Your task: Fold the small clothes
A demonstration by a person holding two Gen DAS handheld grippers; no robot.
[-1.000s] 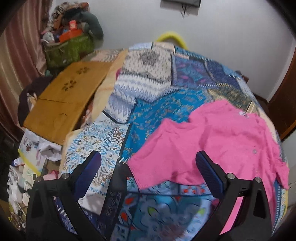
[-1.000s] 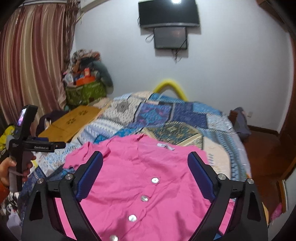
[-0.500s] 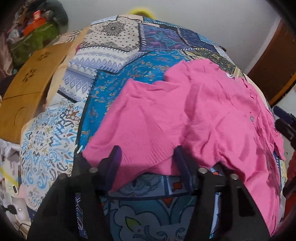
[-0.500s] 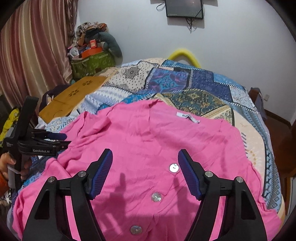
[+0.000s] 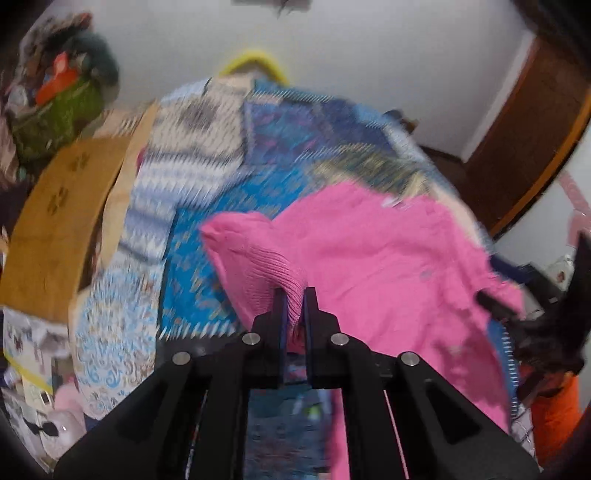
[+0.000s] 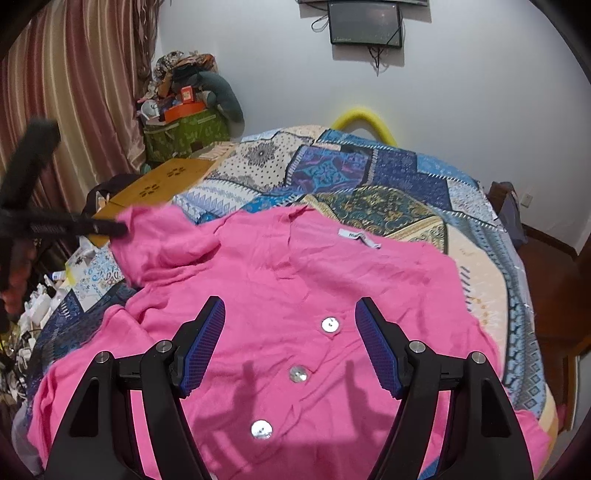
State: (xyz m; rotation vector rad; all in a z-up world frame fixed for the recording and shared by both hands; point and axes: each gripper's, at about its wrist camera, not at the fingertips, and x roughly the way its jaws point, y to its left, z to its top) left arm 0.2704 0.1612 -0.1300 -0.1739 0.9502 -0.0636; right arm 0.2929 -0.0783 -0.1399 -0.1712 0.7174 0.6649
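Left gripper [image 5: 293, 295] clamped on pink shirt [image 6: 295, 288] sleeve hem, lifted off patchwork bedspread [image 6: 369, 177], right gripper [image 6: 290, 325] parted above the buttons, gripping nothing

Patchwork bedspread [image 6: 369, 177]; wooden board [image 6: 162, 181]; green basket [image 6: 184, 136]; wall screen [image 6: 365, 22]; striped curtain [image 6: 74, 74].

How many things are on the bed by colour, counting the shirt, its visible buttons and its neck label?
Pink: 1, the shirt
Pearly silver: 3, the buttons
White: 1, the neck label
Total: 5
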